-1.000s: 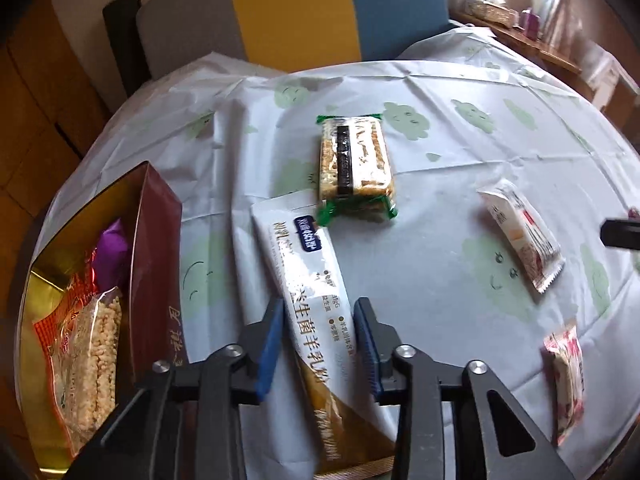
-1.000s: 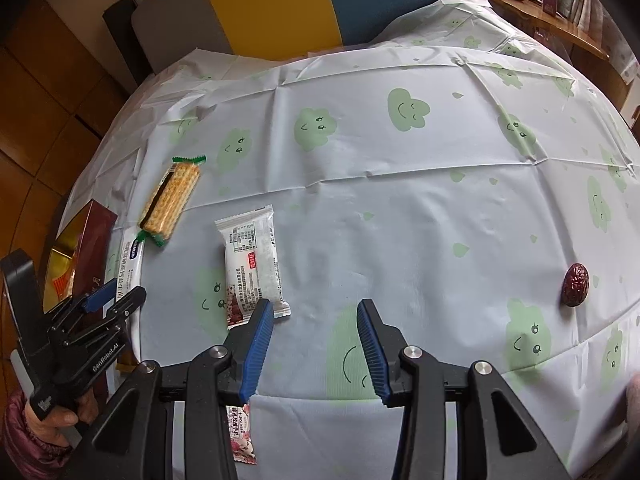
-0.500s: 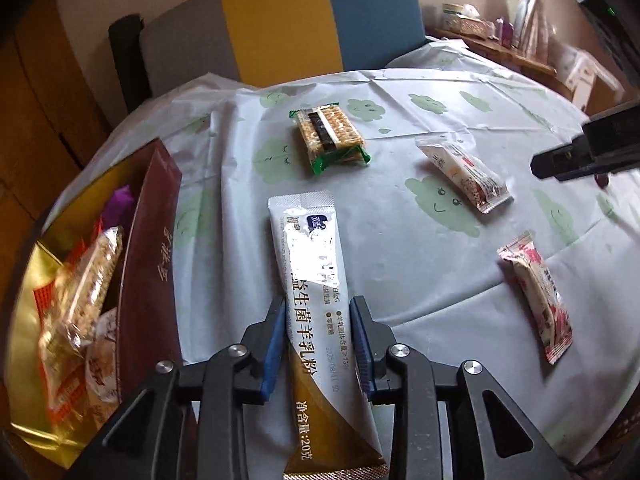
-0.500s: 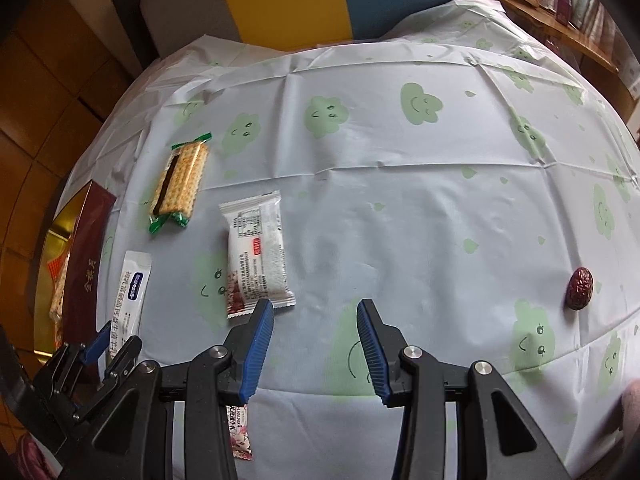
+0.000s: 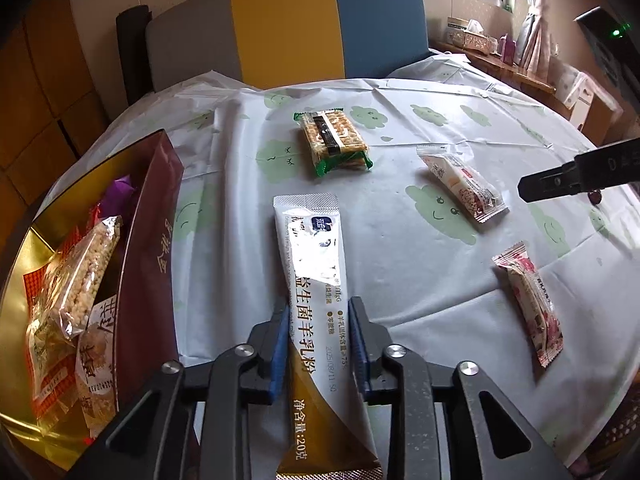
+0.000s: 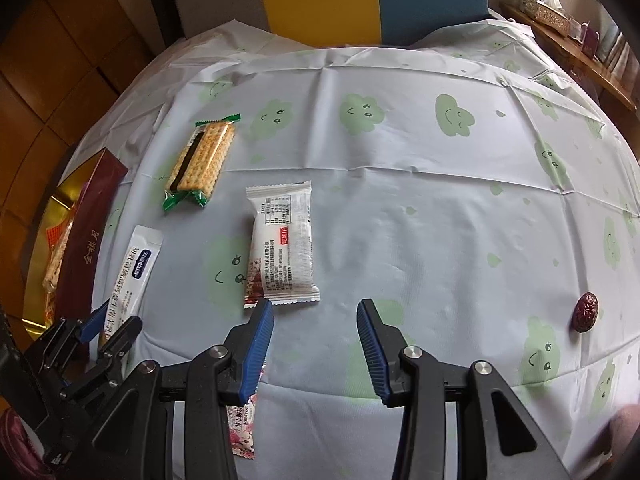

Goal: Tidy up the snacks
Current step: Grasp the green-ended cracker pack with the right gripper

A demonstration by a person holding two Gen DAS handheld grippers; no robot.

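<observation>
My left gripper [image 5: 320, 320] is shut on a long white and gold powder sachet [image 5: 316, 268], which lies lengthwise between the blue pads; it also shows in the right wrist view [image 6: 132, 272]. A maroon and gold box [image 5: 148, 248] holding several snack packs stands just left of it. On the cloud-print tablecloth lie a green-ended cracker pack [image 5: 334, 140], a white snack bar [image 5: 460, 182] and a pink snack bar [image 5: 530, 300]. My right gripper [image 6: 316, 320] is open and empty above the cloth, just in front of the white bar [image 6: 282, 240].
A dried red date [image 6: 586, 312] lies at the right of the table. A grey, yellow and blue chair back [image 5: 288, 28] stands behind the table. A wooden shelf with a tissue box [image 5: 472, 36] runs along the right wall.
My left gripper has closed on the sachet and drawn back and lower along it. My right gripper has drifted forward slightly toward the white bar.
</observation>
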